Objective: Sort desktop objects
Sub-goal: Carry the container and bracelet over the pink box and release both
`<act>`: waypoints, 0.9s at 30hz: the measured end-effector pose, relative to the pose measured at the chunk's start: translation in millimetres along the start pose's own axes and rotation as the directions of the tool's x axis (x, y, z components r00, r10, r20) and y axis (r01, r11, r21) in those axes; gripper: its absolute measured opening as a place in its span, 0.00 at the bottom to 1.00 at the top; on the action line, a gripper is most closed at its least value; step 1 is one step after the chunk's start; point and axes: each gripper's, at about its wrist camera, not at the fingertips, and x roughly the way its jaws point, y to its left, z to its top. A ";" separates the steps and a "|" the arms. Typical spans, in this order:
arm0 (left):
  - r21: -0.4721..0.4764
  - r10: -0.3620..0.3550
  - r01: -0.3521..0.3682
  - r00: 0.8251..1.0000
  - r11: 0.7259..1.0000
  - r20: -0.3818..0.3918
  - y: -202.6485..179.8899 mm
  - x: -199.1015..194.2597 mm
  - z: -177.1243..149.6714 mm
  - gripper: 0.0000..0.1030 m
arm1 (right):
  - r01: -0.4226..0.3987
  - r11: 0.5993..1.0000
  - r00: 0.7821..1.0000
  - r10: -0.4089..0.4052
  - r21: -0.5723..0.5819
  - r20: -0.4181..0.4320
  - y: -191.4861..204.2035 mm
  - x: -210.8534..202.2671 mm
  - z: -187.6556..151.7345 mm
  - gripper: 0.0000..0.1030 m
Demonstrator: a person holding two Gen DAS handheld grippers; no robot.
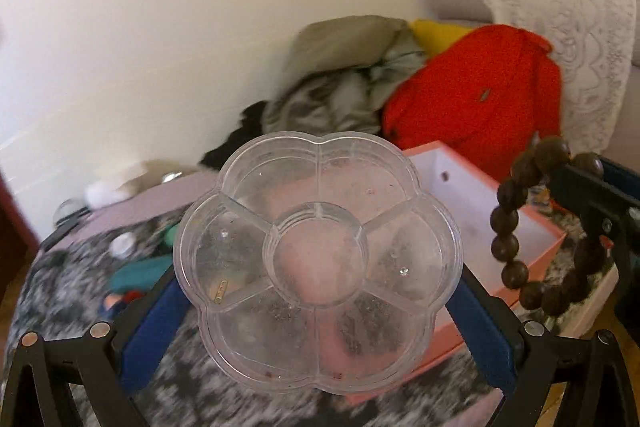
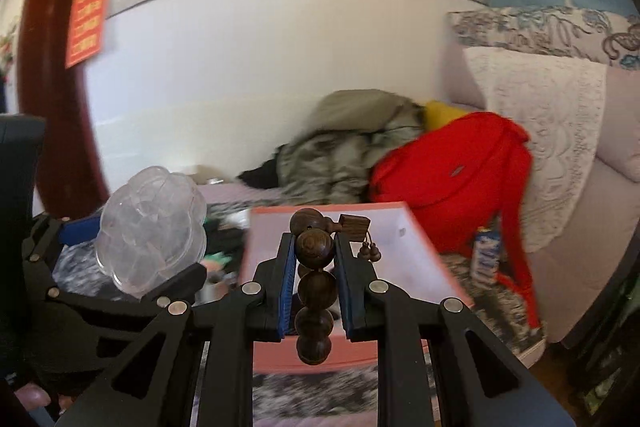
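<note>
My left gripper [image 1: 318,291] is shut on a clear flower-shaped plastic organizer box [image 1: 316,203], held above the table; it also shows at the left of the right wrist view [image 2: 152,227]. My right gripper [image 2: 314,251] is shut on a dark wooden bead bracelet [image 2: 314,279], which hangs between the blue pads over an open pink box with a white inside [image 2: 400,255]. In the left wrist view the bracelet [image 1: 512,235] hangs at the right, above the pink box [image 1: 460,195].
The table has a grey speckled cloth [image 1: 60,291] with small items at its left. A red bag [image 2: 448,179], grey-green clothes [image 2: 344,147] and lace-covered cushions [image 2: 552,131] lie behind on a sofa. A small bottle [image 2: 486,251] stands right of the box.
</note>
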 end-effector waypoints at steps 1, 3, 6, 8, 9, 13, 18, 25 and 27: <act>0.004 -0.013 0.013 1.000 1.000 0.001 -6.3 10.3 7.6 0.99 | 0.011 1.000 1.000 -0.011 0.007 -0.001 -8.5 8.9 4.2 0.20; 0.003 -0.042 0.042 0.999 0.999 -0.004 -14.9 28.0 18.0 0.99 | 0.029 0.999 1.000 -0.029 0.023 -0.006 -25.9 27.8 11.8 0.20; -0.015 -0.111 0.111 0.993 0.994 -0.050 -11.9 56.6 28.1 0.99 | 0.033 0.998 0.999 -0.031 0.058 -0.038 -51.0 65.6 22.0 0.20; -0.036 -0.143 0.140 0.986 0.989 -0.082 -7.4 73.1 30.3 0.99 | 0.032 0.994 0.998 -0.025 0.103 -0.065 -65.3 91.7 27.0 0.34; -0.045 -0.150 0.147 0.984 0.988 -0.097 -3.9 80.1 29.6 0.99 | 0.045 0.992 0.997 -0.037 0.115 -0.063 -68.3 97.4 28.3 0.59; -0.091 -0.126 0.115 0.985 0.989 -0.119 16.0 91.9 21.4 0.99 | 0.067 0.988 0.997 -0.063 0.139 -0.035 -74.9 111.8 32.1 0.77; -0.172 -0.194 0.171 0.973 0.970 -0.122 35.0 87.8 17.2 0.99 | 0.054 0.988 0.997 -0.045 0.144 -0.066 -68.1 122.8 26.4 0.77; -0.184 -0.151 0.132 0.984 0.974 -0.093 65.2 53.7 3.5 0.99 | 0.050 0.990 0.998 -0.045 0.134 -0.041 -47.7 93.3 24.3 0.76; -0.196 -0.122 0.101 0.988 0.975 -0.098 80.0 43.4 -9.0 0.99 | 0.049 0.990 0.999 -0.045 0.133 -0.030 -40.1 83.1 24.8 0.76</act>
